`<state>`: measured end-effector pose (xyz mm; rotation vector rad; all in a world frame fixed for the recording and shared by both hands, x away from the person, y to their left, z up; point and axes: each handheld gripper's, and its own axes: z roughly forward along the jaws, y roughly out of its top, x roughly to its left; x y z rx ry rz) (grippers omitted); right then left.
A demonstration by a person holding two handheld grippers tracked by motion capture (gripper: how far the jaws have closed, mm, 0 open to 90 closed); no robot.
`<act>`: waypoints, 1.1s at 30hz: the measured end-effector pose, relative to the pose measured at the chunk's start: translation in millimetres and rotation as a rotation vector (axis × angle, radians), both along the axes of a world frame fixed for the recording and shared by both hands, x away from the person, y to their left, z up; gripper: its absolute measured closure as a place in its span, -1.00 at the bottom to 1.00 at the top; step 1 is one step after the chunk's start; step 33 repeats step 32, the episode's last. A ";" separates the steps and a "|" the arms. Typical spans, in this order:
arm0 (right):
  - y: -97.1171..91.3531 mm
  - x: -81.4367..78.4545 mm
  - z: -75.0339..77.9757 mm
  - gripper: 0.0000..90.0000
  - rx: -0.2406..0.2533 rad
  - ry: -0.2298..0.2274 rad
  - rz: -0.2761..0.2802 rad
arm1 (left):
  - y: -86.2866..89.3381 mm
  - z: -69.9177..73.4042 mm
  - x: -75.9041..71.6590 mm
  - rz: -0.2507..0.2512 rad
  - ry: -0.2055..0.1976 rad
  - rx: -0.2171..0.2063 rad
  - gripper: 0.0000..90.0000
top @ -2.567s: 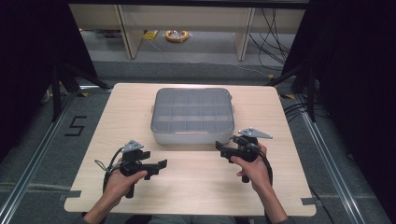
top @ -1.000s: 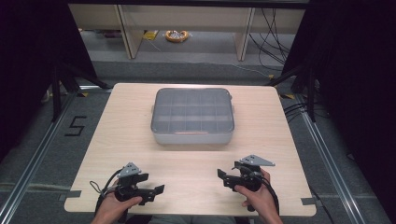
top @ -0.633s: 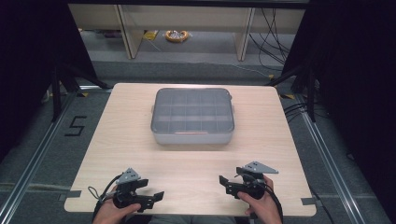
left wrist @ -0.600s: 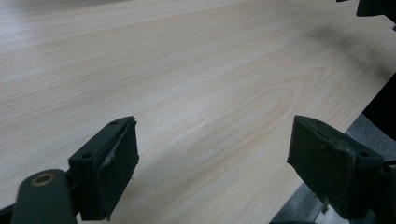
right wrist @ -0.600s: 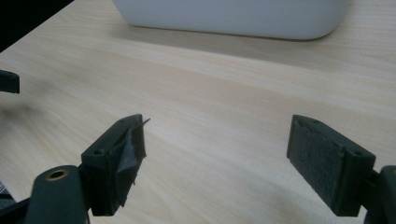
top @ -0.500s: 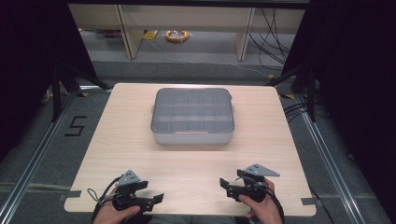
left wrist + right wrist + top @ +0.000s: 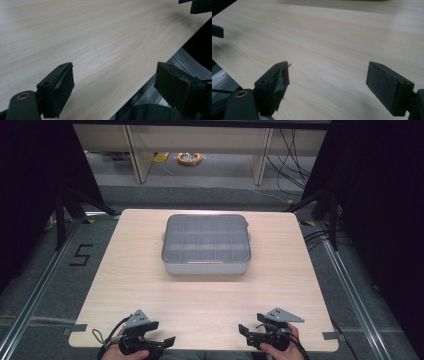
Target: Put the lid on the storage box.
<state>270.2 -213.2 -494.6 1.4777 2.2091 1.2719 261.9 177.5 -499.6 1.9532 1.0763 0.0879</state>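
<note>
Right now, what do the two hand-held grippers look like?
Both are black. The left hand-held gripper and the right hand-held gripper each carry a grey three-cornered plate on top and trail a black cable. Their jaws are flat black blocks with dark pads, frayed at the edges.

left gripper (image 7: 167, 340): low at view's bottom left, jaws spread wide with nothing between, pointing right | right gripper (image 7: 242, 329): low at bottom right, jaws spread wide with nothing between, pointing left | 2 hands grip the handles from below | grippers well apart, level with each other
</note>
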 end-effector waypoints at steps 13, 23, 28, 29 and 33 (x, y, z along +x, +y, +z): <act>-9.1 -16.5 -5.3 -0.57 0.005 0.024 0.006 | -0.1 -1.3 -8.7 -0.006 0.003 0.001 -0.66; -12.3 -16.6 -7.8 -0.57 -0.022 -0.008 0.032 | 0.7 -1.1 -8.2 0.006 0.009 0.001 -0.66; -11.1 -16.3 -8.4 -0.56 -0.027 0.002 0.027 | 2.2 -1.3 -6.9 -0.006 0.011 0.008 -0.66; -12.2 -15.6 -8.6 -0.57 -0.040 -0.013 0.032 | 2.4 -1.3 -6.9 -0.004 0.012 0.008 -0.66; -13.4 -16.4 -7.5 -0.56 -0.028 -0.011 0.037 | 2.4 -1.2 -6.6 -0.001 0.011 0.007 -0.66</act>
